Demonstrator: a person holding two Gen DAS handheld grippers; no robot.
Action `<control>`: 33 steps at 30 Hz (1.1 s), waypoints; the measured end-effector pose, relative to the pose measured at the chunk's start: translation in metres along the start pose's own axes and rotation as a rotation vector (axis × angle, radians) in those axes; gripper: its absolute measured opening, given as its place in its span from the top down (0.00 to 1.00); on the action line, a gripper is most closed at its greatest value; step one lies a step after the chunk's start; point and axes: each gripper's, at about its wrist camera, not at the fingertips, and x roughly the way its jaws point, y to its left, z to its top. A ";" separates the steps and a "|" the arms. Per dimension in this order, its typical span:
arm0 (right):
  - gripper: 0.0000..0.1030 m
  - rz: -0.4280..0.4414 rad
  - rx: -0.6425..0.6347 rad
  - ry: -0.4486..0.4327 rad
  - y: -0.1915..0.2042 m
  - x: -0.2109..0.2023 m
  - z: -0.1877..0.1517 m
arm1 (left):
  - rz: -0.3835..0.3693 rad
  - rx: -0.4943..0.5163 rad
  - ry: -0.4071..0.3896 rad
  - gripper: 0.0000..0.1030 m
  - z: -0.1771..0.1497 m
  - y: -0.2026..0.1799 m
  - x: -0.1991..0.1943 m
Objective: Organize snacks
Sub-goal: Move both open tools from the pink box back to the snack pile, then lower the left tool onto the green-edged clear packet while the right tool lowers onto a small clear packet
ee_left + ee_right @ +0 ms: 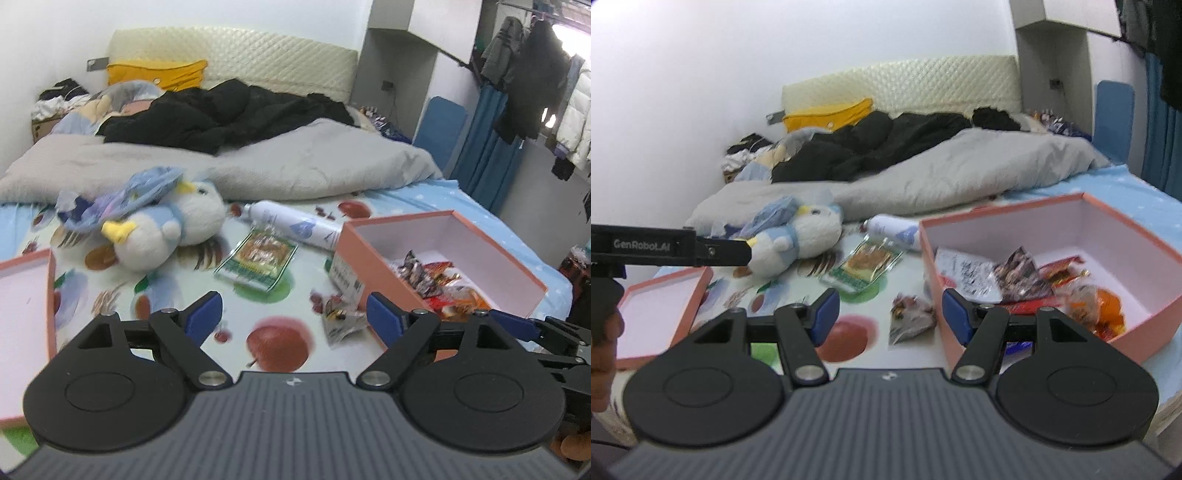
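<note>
Pink box (1049, 206), right of frame, already holds snacks; two packets (910, 317) (864, 267) remain on the sheet, centre. Both grippers (293, 314) (890, 314) hang open and empty. Next, probably: close on the near packet.

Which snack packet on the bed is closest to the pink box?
The small crinkly snack packet beside the pink box. The green-edged snack packet lies farther off, nearer the stuffed penguin.
</note>
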 end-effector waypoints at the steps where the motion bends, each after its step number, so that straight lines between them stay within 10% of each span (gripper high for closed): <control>1: 0.38 -0.005 -0.006 0.004 0.002 0.001 -0.003 | 0.001 -0.003 0.006 0.14 -0.003 0.001 0.000; 33: 0.38 -0.007 -0.136 0.116 0.036 0.071 -0.039 | 0.035 -0.016 0.174 0.14 -0.031 0.058 0.108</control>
